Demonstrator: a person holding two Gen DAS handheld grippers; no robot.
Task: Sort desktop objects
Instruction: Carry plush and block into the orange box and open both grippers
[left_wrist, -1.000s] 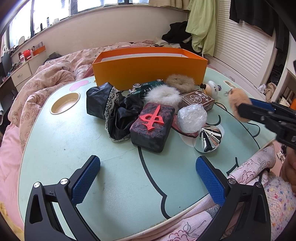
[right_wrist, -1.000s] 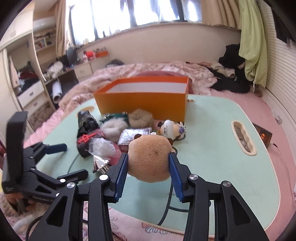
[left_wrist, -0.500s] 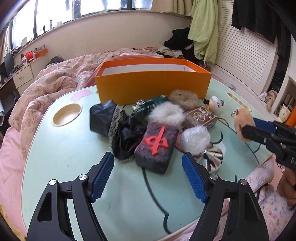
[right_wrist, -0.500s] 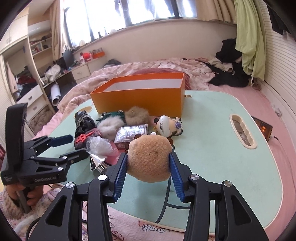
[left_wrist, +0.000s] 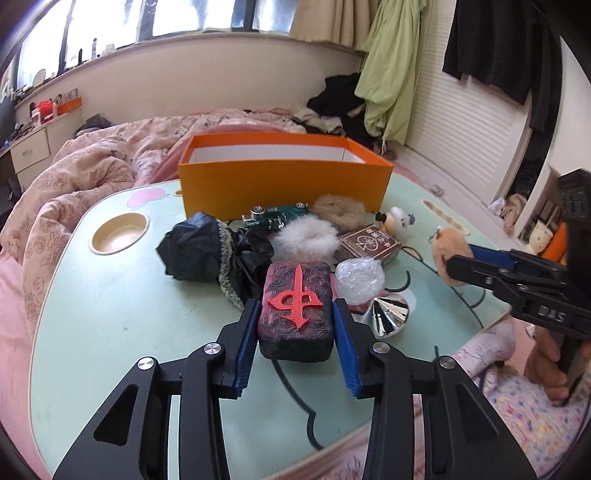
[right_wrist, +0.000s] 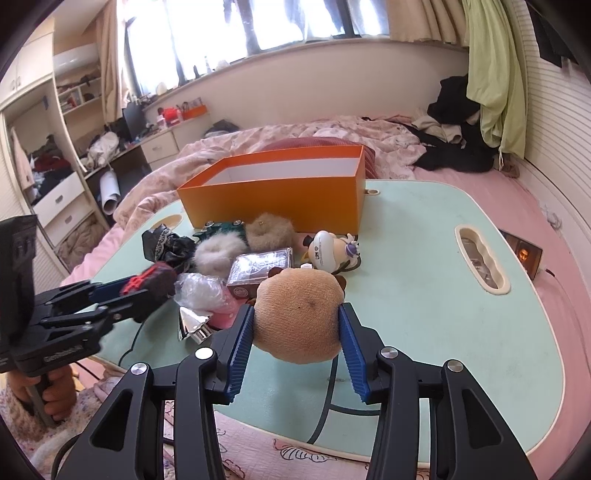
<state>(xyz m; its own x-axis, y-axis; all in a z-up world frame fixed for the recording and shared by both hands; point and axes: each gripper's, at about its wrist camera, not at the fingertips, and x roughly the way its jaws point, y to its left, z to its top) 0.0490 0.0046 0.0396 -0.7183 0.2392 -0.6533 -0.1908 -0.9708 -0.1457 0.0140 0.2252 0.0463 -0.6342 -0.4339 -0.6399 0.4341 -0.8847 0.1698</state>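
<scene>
The left gripper (left_wrist: 296, 334) has its blue pads on either side of the dark block with the red symbol (left_wrist: 295, 308), which sits on the pale green worktop (left_wrist: 110, 325); the pads lie right against the block's two long sides, so it looks clamped, though whether they press firmly cannot be told. In the right wrist view the same block (right_wrist: 153, 282) shows between the left gripper's fingers at the near left edge of the worktop. The right gripper (right_wrist: 297, 328) is closed on a tan plush toy (right_wrist: 299, 314), its blue pads pressed into the toy's flanks, and holds it above the near edge of the worktop; from the left wrist view the toy (left_wrist: 448, 254) appears at the right, clear of the pile. Behind the block lies a cluster of things: a black lace-trimmed cloth (left_wrist: 210, 254) to the left, a white fluffy ring (left_wrist: 304, 238) and a brown fluffy ring (left_wrist: 340, 210) further back, a green circuit board (left_wrist: 275, 218) just before the box, a small patterned card box (left_wrist: 369, 243), a wad of clear plastic wrap (left_wrist: 360, 277) and a shiny silver cone (left_wrist: 388, 321) just right of the block, and a little white figurine (left_wrist: 397, 221). The orange box (left_wrist: 284, 181) stands open at the far side of the worktop, touching or nearly touching the circuit board and brown ring. A round recessed cup holder (left_wrist: 118, 232) sits at the left of the worktop.
</scene>
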